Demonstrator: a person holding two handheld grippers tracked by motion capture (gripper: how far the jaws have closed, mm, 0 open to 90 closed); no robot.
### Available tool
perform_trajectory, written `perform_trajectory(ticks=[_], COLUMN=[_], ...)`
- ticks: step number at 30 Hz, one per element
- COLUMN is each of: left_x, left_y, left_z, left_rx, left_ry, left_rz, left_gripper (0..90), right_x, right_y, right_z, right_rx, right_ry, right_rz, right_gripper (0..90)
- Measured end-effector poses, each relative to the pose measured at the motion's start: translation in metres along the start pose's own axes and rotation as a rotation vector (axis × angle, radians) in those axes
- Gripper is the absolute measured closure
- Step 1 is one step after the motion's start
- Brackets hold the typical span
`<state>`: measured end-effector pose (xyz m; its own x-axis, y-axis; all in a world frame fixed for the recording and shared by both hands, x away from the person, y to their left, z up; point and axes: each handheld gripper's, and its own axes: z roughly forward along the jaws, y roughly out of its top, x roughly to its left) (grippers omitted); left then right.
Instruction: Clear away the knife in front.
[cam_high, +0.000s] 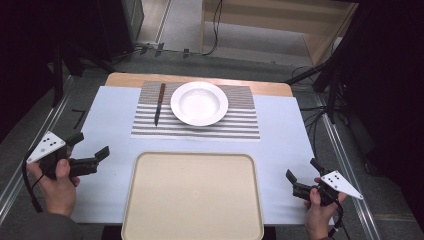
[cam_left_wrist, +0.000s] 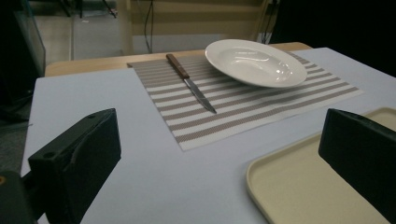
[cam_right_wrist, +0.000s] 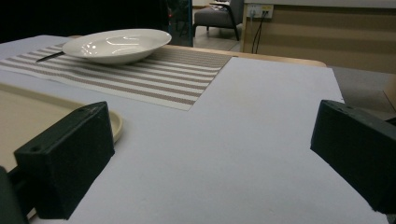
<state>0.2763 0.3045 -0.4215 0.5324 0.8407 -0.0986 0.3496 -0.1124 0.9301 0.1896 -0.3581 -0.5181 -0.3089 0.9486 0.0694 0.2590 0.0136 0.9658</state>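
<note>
A white deep plate (cam_high: 199, 103) (cam_left_wrist: 254, 61) (cam_right_wrist: 116, 45) rests on a striped placemat (cam_high: 240, 125) (cam_left_wrist: 261, 105) (cam_right_wrist: 163, 74) at the back of the table. Left of the plate on the mat lies a knife (cam_high: 159, 104) (cam_left_wrist: 191, 88) with a brown handle. An empty beige tray (cam_high: 194, 195) (cam_left_wrist: 303, 186) (cam_right_wrist: 28, 109) sits at the front centre. My left gripper (cam_high: 90, 146) (cam_left_wrist: 219, 158) hovers open at the table's left edge, nothing between its jaws. At the right front edge my right gripper (cam_high: 303, 172) (cam_right_wrist: 210, 154) is open and empty too.
The table (cam_high: 110, 110) is covered in pale blue-white sheet, with a wooden edge at the back. Dark stands and cables (cam_high: 325, 85) flank both sides on the floor. Bare tabletop lies between each gripper and the tray.
</note>
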Motion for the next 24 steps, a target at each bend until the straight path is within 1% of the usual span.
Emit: perform_trajectory(ticks=[3, 4, 5, 6, 7, 8, 9, 10, 11, 13, 15, 16, 17, 18, 19, 21, 22, 24], left_x=[-0.003, -0.003, -0.003, -0.003, -0.003, -0.002, -0.001, -0.001, -0.001, -0.001, -0.001, -0.001, 0.0, 0.0, 0.002, 0.004, 0.007, 0.01], left_y=[0.01, 0.01, 0.016, 0.019, 0.019, 0.021, 0.025, 0.025, 0.029, 0.033, 0.036, 0.036, 0.04, 0.04, 0.043, 0.044, 0.046, 0.049], left_z=[0.008, 0.008, 0.015, 0.019, 0.019, 0.023, 0.031, 0.031, 0.037, 0.044, 0.05, 0.05, 0.055, 0.055, 0.061, 0.064, 0.069, 0.074], left_rx=[0.009, 0.009, 0.024, 0.035, 0.035, 0.04, 0.048, 0.048, 0.053, 0.057, 0.06, 0.06, 0.067, 0.067, 0.079, 0.084, 0.081, 0.089], left_ry=[-0.008, -0.008, -0.004, -0.005, -0.005, -0.009, -0.012, -0.012, -0.019, -0.022, -0.03, -0.03, -0.031, -0.031, -0.03, -0.028, -0.035, -0.033], left_rz=[0.015, 0.015, 0.02, 0.02, 0.02, 0.02, 0.017, 0.017, 0.015, 0.02, 0.024, 0.024, 0.024, 0.024, 0.027, 0.026, 0.012, 0.01], left_gripper=[0.0, 0.0, 0.0, 0.0, 0.0, 0.0, 0.0, 0.0, 0.0, 0.0, 0.0, 0.0, 0.0, 0.0, 0.0, 0.0, 0.0, 0.0], right_x=[0.0, 0.0, 0.0, 0.0, 0.0, 0.0, 0.0, 0.0, -0.001, -0.001, -0.001, -0.001, -0.001, -0.001, -0.001, -0.001, -0.001, -0.001], right_y=[0.0, 0.0, 0.0, 0.0, 0.0, 0.0, 0.0, 0.0, 0.0, 0.0, 0.0, 0.0, 0.0, 0.0, 0.0, 0.0, 0.0, 0.0], right_z=[0.0, 0.0, 0.0, 0.0, 0.0, 0.0, 0.0, 0.0, 0.0, 0.0, 0.0, 0.0, 0.0, 0.0, 0.0, 0.0, 0.0, 0.0], right_rx=[0.001, 0.001, 0.0, 0.0, 0.0, -0.001, -0.002, -0.002, -0.003, -0.003, -0.004, -0.004, -0.005, -0.005, -0.004, -0.006, -0.007, -0.008], right_ry=[0.001, 0.001, 0.0, 0.001, 0.001, 0.002, 0.005, 0.006, 0.005, 0.006, 0.006, 0.006, 0.007, 0.007, 0.007, 0.008, 0.008, 0.008], right_rz=[0.0, -0.001, -0.001, -0.001, -0.001, -0.001, 0.001, 0.001, -0.001, -0.002, -0.001, -0.001, -0.002, -0.002, -0.004, -0.001, -0.001, -0.001], right_gripper=[0.0, 0.0, 0.0, 0.0, 0.0, 0.0, 0.0, 0.0, 0.0, 0.0, 0.0, 0.0, 0.0, 0.0, 0.0, 0.0, 0.0, 0.0])
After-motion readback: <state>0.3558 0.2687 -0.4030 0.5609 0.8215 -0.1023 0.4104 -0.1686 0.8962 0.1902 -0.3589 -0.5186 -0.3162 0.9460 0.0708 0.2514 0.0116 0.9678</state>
